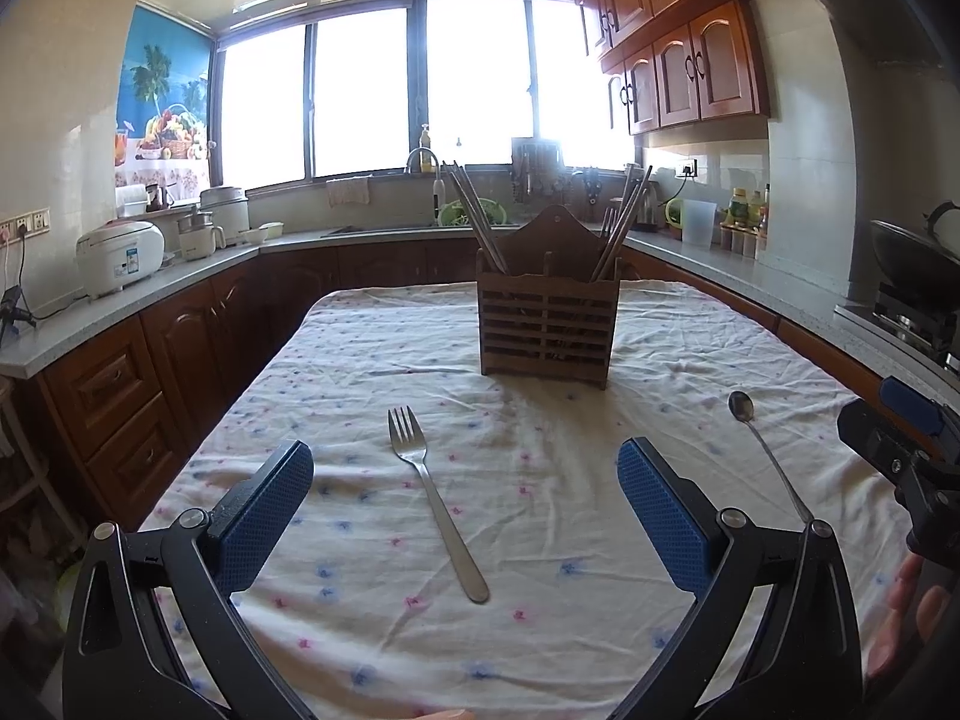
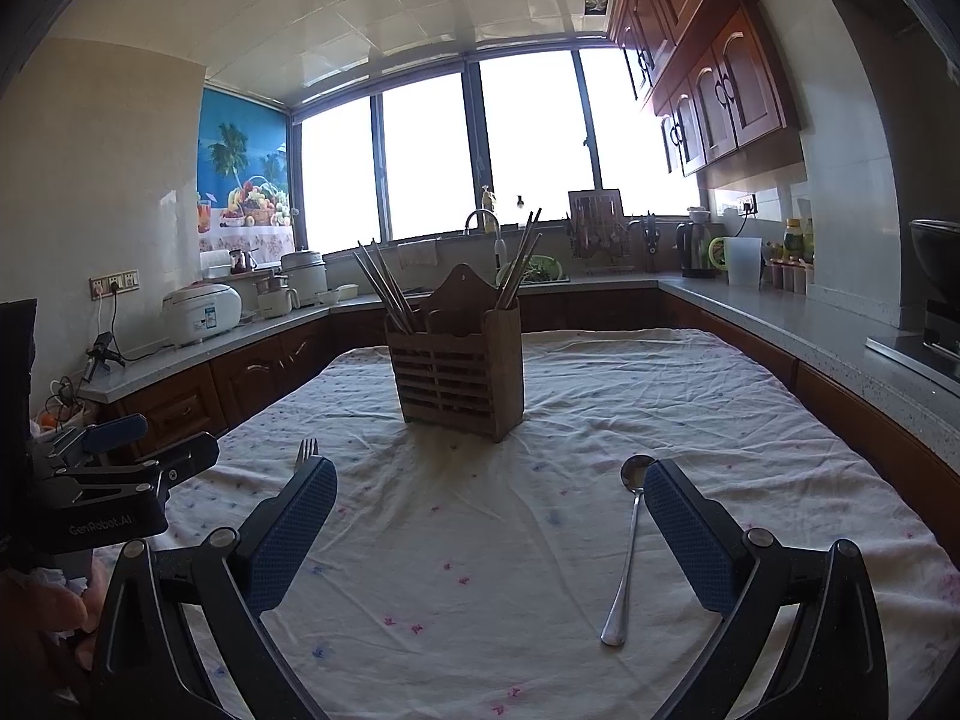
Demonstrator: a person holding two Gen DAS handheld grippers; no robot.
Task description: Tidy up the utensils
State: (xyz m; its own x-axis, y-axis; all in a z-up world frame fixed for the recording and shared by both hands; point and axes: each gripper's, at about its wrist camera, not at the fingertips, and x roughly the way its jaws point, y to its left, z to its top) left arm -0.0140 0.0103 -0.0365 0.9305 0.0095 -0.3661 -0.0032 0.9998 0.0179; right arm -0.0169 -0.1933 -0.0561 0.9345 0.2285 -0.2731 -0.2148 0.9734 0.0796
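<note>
A metal fork (image 1: pixel 435 498) lies flat on the flowered tablecloth (image 1: pixel 360 630), right between the spread fingers of my left gripper (image 1: pixel 465 480), which is open and empty. To its right lies a metal spoon (image 1: pixel 765 453), bowl away from me. A wooden utensil holder (image 1: pixel 546 324) with chopsticks in both outer slots stands upright beyond them. In the right wrist view, my right gripper (image 2: pixel 489 495) is open and empty; the spoon (image 2: pixel 627 552) lies just inside its right finger. Only the fork's tines (image 2: pixel 307 451) show past its left finger. The holder (image 2: pixel 459 369) stands ahead.
Kitchen counters (image 1: pixel 720 276) with wooden cabinets wrap around the table on three sides. A rice cooker (image 1: pixel 120 255) sits on the left counter, a wok on a stove (image 1: pixel 912 264) at the right. A hand (image 2: pixel 54 612) holds the left gripper at the lower left of the right wrist view.
</note>
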